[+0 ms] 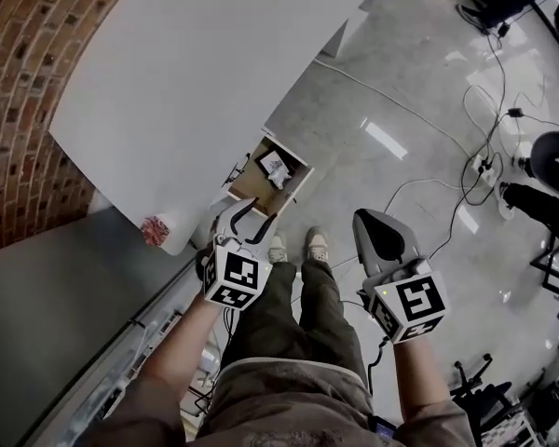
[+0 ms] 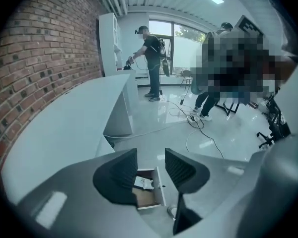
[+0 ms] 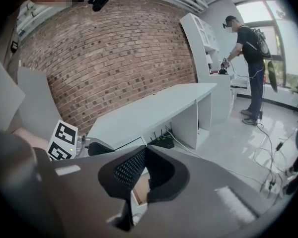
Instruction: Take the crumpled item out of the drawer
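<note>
The white bench (image 1: 196, 73) fills the view in front of me, with cables (image 1: 484, 156) on the floor at my right. Under its edge the drawer (image 1: 301, 171) is open, and the crumpled item (image 1: 278, 168) lies inside. My left gripper (image 1: 250, 215) is just beside the drawer, with jaws apart and empty. My right gripper (image 1: 371, 223) is closed on nothing.

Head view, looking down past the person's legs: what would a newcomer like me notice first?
The open drawer at the edge of the white desk draws the eye, with a crumpled white item lying inside. Just short of it the left gripper hangs with its jaws apart, framing the drawer in its own view. The right gripper is shut and empty, off to the side.
</note>
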The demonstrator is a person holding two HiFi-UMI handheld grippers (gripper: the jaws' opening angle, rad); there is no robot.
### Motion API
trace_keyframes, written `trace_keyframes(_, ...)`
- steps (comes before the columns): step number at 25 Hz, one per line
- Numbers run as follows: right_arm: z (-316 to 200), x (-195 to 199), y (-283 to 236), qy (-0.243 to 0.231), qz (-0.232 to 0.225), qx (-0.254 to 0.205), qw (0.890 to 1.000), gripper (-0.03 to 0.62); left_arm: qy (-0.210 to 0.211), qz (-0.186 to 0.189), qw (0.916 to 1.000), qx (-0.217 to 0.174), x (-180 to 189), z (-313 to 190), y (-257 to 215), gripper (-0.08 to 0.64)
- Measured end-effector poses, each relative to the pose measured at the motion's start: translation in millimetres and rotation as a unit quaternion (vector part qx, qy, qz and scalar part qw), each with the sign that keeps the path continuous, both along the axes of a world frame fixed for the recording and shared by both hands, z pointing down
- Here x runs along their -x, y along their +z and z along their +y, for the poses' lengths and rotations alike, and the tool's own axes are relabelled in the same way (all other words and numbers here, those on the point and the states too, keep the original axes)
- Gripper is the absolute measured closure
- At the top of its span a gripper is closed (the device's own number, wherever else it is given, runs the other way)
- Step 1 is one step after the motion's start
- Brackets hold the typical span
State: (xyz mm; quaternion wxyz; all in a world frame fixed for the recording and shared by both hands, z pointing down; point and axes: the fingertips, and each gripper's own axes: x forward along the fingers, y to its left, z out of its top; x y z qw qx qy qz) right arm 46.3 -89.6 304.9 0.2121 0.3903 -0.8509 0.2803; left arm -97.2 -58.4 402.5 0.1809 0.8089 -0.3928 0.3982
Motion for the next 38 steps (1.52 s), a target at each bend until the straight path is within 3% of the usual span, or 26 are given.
trace_keyframes(12,0.4,10.8,139.8,-0.005,0.004,0.026,1.000,0.563,-0.017,-0.028,0.9981,0.053,20.9,-1.7,180.7,0.387)
trace_keyframes(25,16.6,8.4,324.9,-0.010,0.015,0.066,0.998,0.563,-0.006,-0.050,0.9948,0.088,25.1,-3.8,367.0,0.388)
trace_keyframes(38,11.3,-29.3,463.5,0.002,0.036,0.083,0.996,0.563,0.017,-0.094,0.9865,0.133,39.6,-7.8,534.4,0.388)
